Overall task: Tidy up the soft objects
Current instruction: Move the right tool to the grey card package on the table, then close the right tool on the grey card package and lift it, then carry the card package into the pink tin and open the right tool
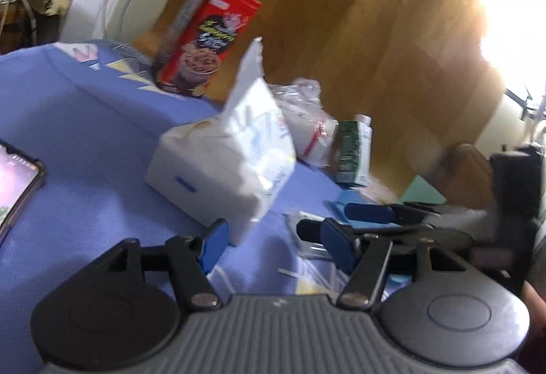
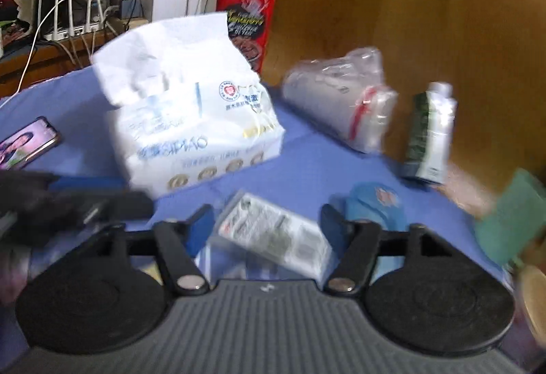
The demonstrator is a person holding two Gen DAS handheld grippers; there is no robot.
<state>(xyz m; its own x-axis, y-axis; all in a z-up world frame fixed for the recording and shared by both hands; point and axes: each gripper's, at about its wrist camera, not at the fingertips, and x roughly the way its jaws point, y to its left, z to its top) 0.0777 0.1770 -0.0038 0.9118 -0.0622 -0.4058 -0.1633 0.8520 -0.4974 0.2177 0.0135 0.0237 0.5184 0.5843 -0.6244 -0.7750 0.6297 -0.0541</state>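
The white tissue pack sits on the blue cloth and is the landmark here, its loose top flap sticking up. Just in front of the tissue pack, on the near side, lies a small clear-wrapped packet, and this looks like the thing about to be dealt with. The right gripper is over it, fingers released and spread, with the packet lying between them; I can see a gap on each side, so the pads are not pressing on it. The packet's long axis runs slantwise across the gap, from the tissue pack's near corner toward the right-hand finger, so a clean pinch would probably want the wrist rolled a little to square up. The left gripper hovers at the tissue pack's near corner, its left pad just beside the pack's lower edge, jaws part-way apart and holding nothing that I can make out. The right hand is plainly the nearer one to the packet. Behind the tissue pack stands a red box; to its right lie a clear plastic bag and a green-and-white bottle; to its left, a phone.
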